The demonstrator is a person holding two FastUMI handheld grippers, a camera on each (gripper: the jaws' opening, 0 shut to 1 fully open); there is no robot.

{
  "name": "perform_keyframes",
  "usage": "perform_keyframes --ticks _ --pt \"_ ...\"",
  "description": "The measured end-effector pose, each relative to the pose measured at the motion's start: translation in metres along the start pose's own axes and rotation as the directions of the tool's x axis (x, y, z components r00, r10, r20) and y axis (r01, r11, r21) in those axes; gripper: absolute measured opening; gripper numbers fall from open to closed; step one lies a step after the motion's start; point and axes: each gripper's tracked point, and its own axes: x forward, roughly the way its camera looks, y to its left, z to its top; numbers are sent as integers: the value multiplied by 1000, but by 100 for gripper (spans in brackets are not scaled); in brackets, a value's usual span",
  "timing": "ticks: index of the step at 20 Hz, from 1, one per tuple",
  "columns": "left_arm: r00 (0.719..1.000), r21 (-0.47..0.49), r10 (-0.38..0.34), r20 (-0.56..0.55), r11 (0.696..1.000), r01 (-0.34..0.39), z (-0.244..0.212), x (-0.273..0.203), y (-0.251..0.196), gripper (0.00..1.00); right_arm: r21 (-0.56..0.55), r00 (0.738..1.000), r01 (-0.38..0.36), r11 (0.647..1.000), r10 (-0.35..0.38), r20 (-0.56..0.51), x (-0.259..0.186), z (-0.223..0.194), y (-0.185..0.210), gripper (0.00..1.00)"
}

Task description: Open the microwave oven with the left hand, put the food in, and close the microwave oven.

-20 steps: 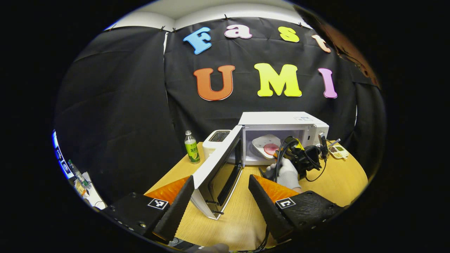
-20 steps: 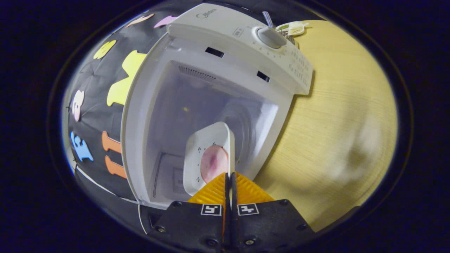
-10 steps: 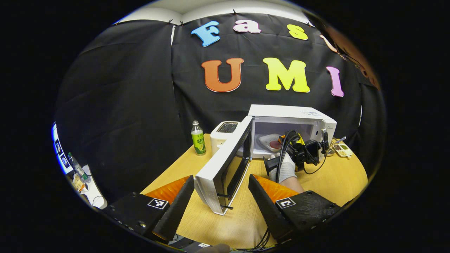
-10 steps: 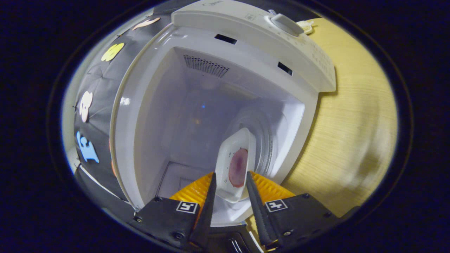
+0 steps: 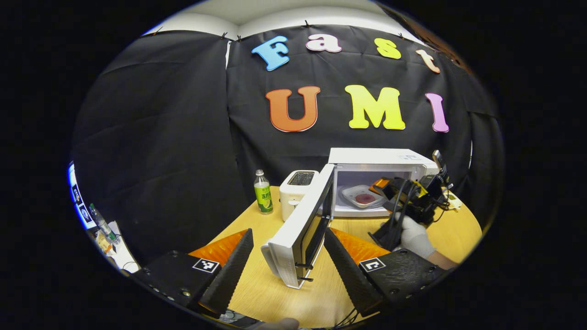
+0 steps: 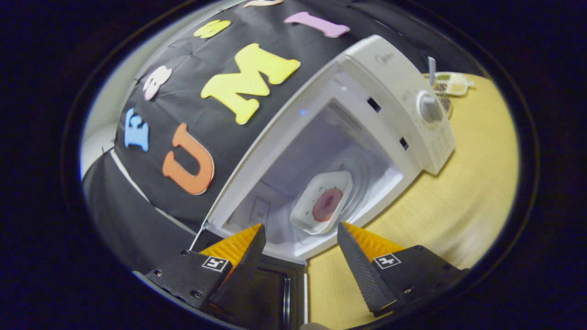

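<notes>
The white microwave point(image 5: 380, 158) stands at the back of the table with its door point(image 5: 302, 224) swung wide toward me. Inside, a white square plate point(image 6: 306, 211) lies flat on the oven floor with a reddish piece of food point(image 6: 326, 204) on it; the same plate point(image 5: 364, 198) appears in the left gripper view. My right gripper point(image 6: 300, 227) is open just outside the oven mouth, clear of the plate. A gloved hand point(image 5: 412, 233) holds it to the right of the door. My left gripper point(image 5: 288, 233) is open, with the door's free edge between its fingers but untouched.
A green drink bottle point(image 5: 263, 198) and a white toaster point(image 5: 298, 183) stand left of the microwave. A small tray of bits point(image 6: 451, 82) lies past the microwave's dial point(image 6: 429, 107). Bare wooden table point(image 6: 458, 183) spreads to the right of the oven.
The right gripper opened, let go of the plate inside the oven and drew back out. The plate went from tilted in the grip to lying flat. The left gripper barely moved.
</notes>
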Motion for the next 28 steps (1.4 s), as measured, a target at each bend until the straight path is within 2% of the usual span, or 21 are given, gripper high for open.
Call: perform_keyframes --ticks 3,5,6,10,13,16,17,18,19,20,22,23,24,26,27,28 --pt "999 29 15 33 999 -16 14 -2 9 95 -170 996 -28 985 13 -91 -42 11 1 100" --pt "998 41 22 61 999 -25 24 -2 18 95 -281 983 -85 956 35 -180 -73 12 4 100" --pt "997 34 23 72 999 -25 28 0 22 95 -334 981 -84 939 19 -192 -92 22 2 100" --pt "996 -18 42 83 999 -41 30 10 43 95 -437 987 -83 896 15 -158 -155 71 12 100" --pt "993 -8 64 104 998 -63 27 27 59 95 -534 994 -71 843 18 -104 -191 108 19 100" --pt "994 -15 51 96 999 -50 16 45 68 95 -578 999 -42 815 20 -45 -221 136 18 100" --pt "995 -22 59 87 998 -57 10 52 71 95 -601 999 -36 798 15 -40 -231 141 17 89" --pt "995 -30 71 71 997 -69 3 58 76 93 -615 1000 -13 788 -1 -22 -239 148 9 89" --pt "995 -31 70 67 997 -68 -3 60 77 93 -616 1000 3 787 -12 -11 -246 152 6 90" --pt "995 -27 70 73 997 -68 -4 62 78 93 -612 1000 17 790 -29 -9 -250 152 0 100" --pt "995 -15 60 83 998 -59 -6 73 82 92 -614 998 38 789 -61 -17 -260 153 -12 100" --pt "997 -18 38 73 999 -36 -11 73 83 84 -617 997 48 786 -73 -16 -263 159 -15 90" --pt "997 -23 6 80 1000 -4 -13 74 80 70 -612 997 53 789 -73 -7 -266 162 -15 100" --pt "995 -29 42 86 999 -39 -14 84 91 24 -598 997 68 799 -77 10 -271 167 -18 100" --pt "997 -28 35 70 999 -34 -23 82 93 1 -602 996 72 795 -85 6 -272 167 -19 90" --pt "997 -22 32 73 999 -30 -29 92 93 0 -605 996 73 793 -89 4 -273 166 -20 90"
